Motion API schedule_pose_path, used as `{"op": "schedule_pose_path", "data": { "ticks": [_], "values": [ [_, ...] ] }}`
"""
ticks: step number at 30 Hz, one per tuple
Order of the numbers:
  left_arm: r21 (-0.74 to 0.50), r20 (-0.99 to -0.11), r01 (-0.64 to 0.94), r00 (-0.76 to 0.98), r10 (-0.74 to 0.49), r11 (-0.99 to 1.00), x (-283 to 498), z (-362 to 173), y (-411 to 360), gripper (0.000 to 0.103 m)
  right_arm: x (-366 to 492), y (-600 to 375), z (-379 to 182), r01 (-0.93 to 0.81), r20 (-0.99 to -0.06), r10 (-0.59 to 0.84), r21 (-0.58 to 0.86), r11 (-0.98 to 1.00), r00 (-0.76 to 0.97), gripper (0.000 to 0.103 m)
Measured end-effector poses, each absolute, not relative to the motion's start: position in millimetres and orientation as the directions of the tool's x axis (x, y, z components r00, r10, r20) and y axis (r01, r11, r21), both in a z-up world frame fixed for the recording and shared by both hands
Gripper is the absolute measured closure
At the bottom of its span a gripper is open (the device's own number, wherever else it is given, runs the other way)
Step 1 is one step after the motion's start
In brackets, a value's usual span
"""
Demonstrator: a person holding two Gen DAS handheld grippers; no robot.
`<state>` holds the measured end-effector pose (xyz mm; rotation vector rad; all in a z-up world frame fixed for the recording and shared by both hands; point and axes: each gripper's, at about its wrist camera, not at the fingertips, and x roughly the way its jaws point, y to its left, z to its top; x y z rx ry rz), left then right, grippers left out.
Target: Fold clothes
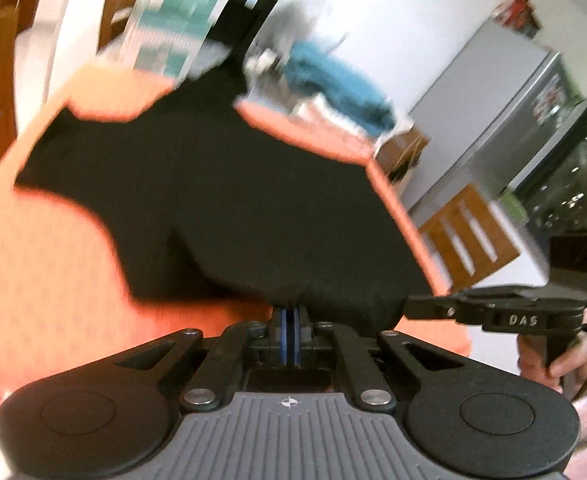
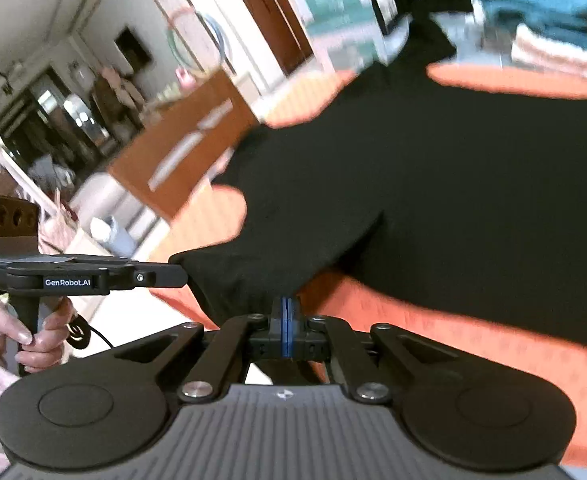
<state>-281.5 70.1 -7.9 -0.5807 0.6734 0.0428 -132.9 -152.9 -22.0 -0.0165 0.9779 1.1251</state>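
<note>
Both grippers, left gripper (image 1: 289, 310) and right gripper (image 2: 286, 304), pinch the black garment's (image 1: 213, 200) hem.

one black garment (image 1: 221, 200), two claws (image 1: 289, 312) (image 2: 287, 308), one orange cloth-covered table (image 1: 53, 280), one teal fabric heap (image 1: 337, 84)

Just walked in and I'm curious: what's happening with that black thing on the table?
A person is folding a black garment on an orange tablecloth, holding a gripper in each hand. The left gripper and the right gripper are each shut on the garment's near edge, side by side. The rest of it lies spread across the cloth; the blurred frames suggest motion.
</note>
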Motion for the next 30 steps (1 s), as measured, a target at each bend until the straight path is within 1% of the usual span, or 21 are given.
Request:
{"op": "schedule_pose_path", "data": {
  "ticks": [4,7,12,19,20,21,22,23,24,25,26,27,28,30],
  "values": [
    [-0.492,-0.533,-0.186,0.837,-0.125,0.850,-260,22,91,0.097,-113,-145,12,-0.772,-0.611,0.781,0.433,0.464,0.127,0.102],
    [-0.478,-0.505,-0.173,0.856,-0.108,0.861,-233,31,108,0.097,-88,-133,28,-0.773,-0.584,0.794,0.420,0.475,0.169,0.102],
    [-0.420,-0.531,-0.186,0.844,-0.074,0.888,-185,20,130,0.097,-39,-95,27,-0.758,-0.604,0.759,0.370,0.537,0.243,0.102],
    [-0.374,-0.585,-0.219,0.810,-0.046,0.901,-143,-8,165,0.095,3,-40,-13,-0.755,-0.670,0.689,0.293,0.587,0.275,0.101],
    [-0.364,-0.595,-0.227,0.803,-0.038,0.903,-139,-11,168,0.093,7,-36,-18,-0.753,-0.681,0.679,0.287,0.593,0.275,0.099],
    [-0.354,-0.605,-0.235,0.796,-0.029,0.905,-136,-14,169,0.086,10,-32,-22,-0.750,-0.690,0.670,0.281,0.598,0.275,0.097],
    [-0.349,-0.614,-0.239,0.789,-0.028,0.906,-135,-15,172,0.082,11,-31,-24,-0.749,-0.694,0.665,0.278,0.602,0.277,0.097],
    [-0.349,-0.615,-0.242,0.788,-0.026,0.906,-134,-15,174,0.074,10,-31,-24,-0.747,-0.695,0.662,0.274,0.605,0.280,0.095],
    [-0.346,-0.611,-0.244,0.792,-0.020,0.906,-136,-13,175,0.067,10,-32,-24,-0.748,-0.694,0.661,0.271,0.606,0.285,0.091],
    [-0.343,-0.607,-0.246,0.795,-0.014,0.906,-139,-11,177,0.065,9,-34,-23,-0.749,-0.693,0.660,0.266,0.607,0.289,0.086],
    [-0.341,-0.603,-0.249,0.798,-0.008,0.907,-141,-9,178,0.062,7,-35,-22,-0.752,-0.691,0.660,0.259,0.607,0.295,0.084],
    [-0.340,-0.602,-0.254,0.799,-0.002,0.906,-145,-7,179,0.058,6,-37,-20,-0.754,-0.690,0.659,0.253,0.606,0.299,0.079],
    [-0.339,-0.601,-0.260,0.799,0.005,0.904,-149,-5,180,0.056,3,-40,-19,-0.755,-0.689,0.659,0.249,0.606,0.301,0.077],
    [-0.339,-0.603,-0.270,0.798,0.013,0.901,-158,-4,181,0.056,-2,-47,-17,-0.755,-0.691,0.659,0.254,0.604,0.295,0.076]
  ]
}}
